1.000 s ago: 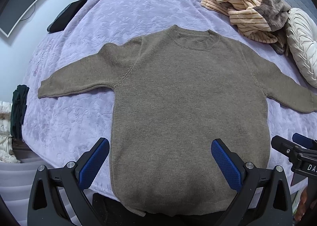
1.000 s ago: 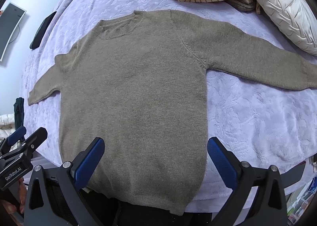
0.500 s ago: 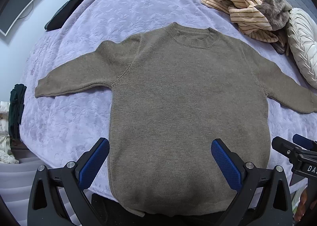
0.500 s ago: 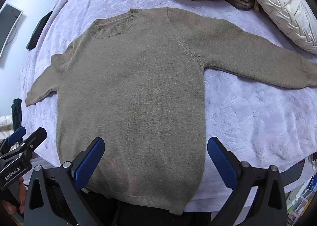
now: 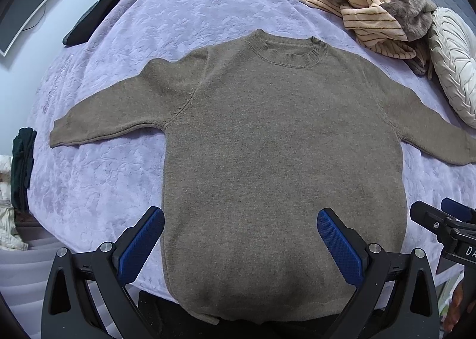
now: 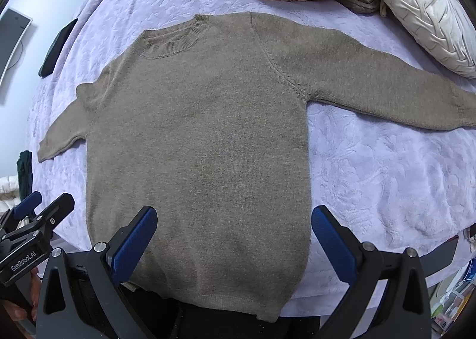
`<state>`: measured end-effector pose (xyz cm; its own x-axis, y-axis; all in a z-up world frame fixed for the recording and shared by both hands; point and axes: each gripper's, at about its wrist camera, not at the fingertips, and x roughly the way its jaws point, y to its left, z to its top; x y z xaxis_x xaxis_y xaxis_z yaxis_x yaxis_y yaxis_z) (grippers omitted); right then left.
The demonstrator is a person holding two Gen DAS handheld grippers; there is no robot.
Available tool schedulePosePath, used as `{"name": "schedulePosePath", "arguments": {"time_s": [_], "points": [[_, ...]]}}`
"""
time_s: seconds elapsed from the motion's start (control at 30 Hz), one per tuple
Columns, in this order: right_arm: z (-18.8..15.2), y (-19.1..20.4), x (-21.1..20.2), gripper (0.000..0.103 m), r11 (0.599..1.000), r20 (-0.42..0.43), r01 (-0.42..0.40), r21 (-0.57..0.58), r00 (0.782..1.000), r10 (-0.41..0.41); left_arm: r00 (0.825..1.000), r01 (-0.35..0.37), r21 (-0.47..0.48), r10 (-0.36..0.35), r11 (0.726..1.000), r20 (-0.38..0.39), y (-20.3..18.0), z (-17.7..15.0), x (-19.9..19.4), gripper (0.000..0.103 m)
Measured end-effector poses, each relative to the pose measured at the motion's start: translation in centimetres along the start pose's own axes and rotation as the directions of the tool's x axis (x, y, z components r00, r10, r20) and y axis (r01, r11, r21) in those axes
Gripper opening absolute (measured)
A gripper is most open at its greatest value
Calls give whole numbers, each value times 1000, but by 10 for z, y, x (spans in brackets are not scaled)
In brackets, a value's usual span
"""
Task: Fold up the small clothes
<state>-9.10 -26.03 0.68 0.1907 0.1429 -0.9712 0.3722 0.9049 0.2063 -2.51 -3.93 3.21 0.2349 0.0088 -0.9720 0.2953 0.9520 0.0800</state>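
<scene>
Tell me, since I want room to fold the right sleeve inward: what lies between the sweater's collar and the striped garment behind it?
Only bare lilac bedspread lies between the sweater collar and the striped garment, seen in the left wrist view.

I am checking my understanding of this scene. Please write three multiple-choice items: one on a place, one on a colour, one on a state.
1. Where is the round pillow?
A. beyond the sweater's right sleeve
B. on the sweater's hem
C. on the floor

2. What colour is the sweater?
A. red
B. grey-brown
C. white

3. How are the jaws of the left gripper and right gripper?
A. both shut on cloth
B. one shut
C. both open

Answers:
1 A, it lies by the far right bed edge.
2 B, the knit is plainly grey-brown.
3 C, blue pads stand wide apart.
</scene>
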Motion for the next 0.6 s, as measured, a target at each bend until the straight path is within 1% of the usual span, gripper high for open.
{"name": "schedulePosePath", "arguments": {"time_s": [0.13, 0.3, 0.5, 0.6], "points": [[-2, 1, -1, 103, 1000, 3, 3, 6, 1000, -3, 1000, 12, 9, -12, 1000, 0, 0, -1, 0, 103], [-6, 3, -1, 103, 1000, 4, 18, 10, 1000, -18, 999, 33, -5, -33, 999, 0, 7, -2, 2, 103], [-14, 8, -4, 103, 998, 13, 44, 33, 999, -45, 996, 88, -15, -89, 996, -25, 14, -3, 10, 103], [-19, 13, -3, 103, 997, 5, 53, 50, 999, -53, 993, 119, -4, -119, 993, -29, 15, -4, 13, 103]]}}
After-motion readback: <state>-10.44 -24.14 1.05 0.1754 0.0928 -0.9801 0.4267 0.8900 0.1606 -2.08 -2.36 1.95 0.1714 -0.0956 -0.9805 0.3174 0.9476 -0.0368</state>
